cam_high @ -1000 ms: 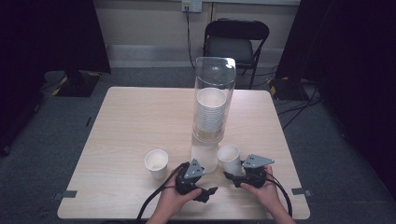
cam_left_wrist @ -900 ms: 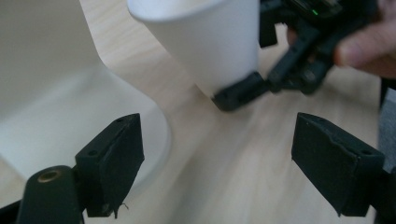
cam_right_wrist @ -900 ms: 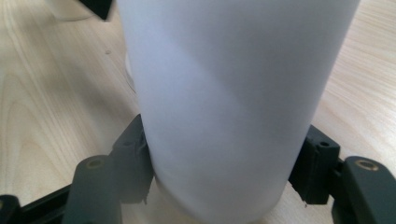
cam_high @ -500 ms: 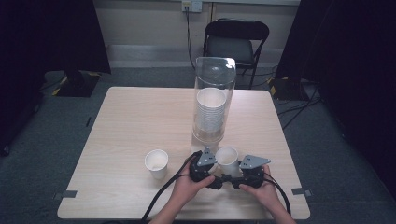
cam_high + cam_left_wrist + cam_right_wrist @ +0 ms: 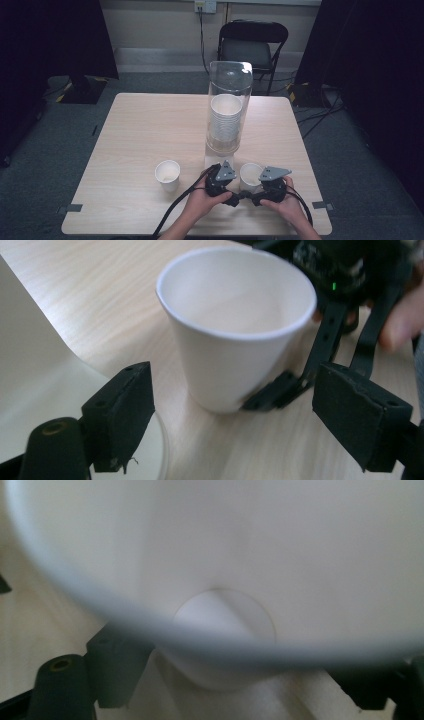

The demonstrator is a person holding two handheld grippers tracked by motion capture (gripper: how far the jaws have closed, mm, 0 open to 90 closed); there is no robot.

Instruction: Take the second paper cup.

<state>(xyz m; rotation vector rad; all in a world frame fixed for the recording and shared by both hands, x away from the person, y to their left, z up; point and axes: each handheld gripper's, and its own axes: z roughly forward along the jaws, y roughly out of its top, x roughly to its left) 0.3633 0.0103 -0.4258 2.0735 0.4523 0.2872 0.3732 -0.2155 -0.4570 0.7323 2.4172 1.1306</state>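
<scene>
A white paper cup (image 5: 250,175) stands upright near the table's front edge, right of centre. My left gripper (image 5: 231,196) is close at the cup's left and open. In the left gripper view the cup (image 5: 235,335) stands just ahead of the gap of that gripper (image 5: 250,425). My right gripper (image 5: 257,197) comes in from the cup's right. Its black fingers (image 5: 280,390) reach the cup's foot. In the right gripper view the cup (image 5: 225,555) looms very near, and the wide-apart jaws of that gripper (image 5: 240,680) flank its base. I cannot tell if they touch it.
A second white cup (image 5: 167,175) stands to the left on the wooden table (image 5: 140,130). A clear tube (image 5: 228,107) with a stack of cups rises at mid-table on a white base (image 5: 30,390). A black chair (image 5: 252,47) stands beyond the table.
Both hands have moved forward and inward. The left gripper has slid right toward the cup, and the right gripper has closed in on it from the other side.
</scene>
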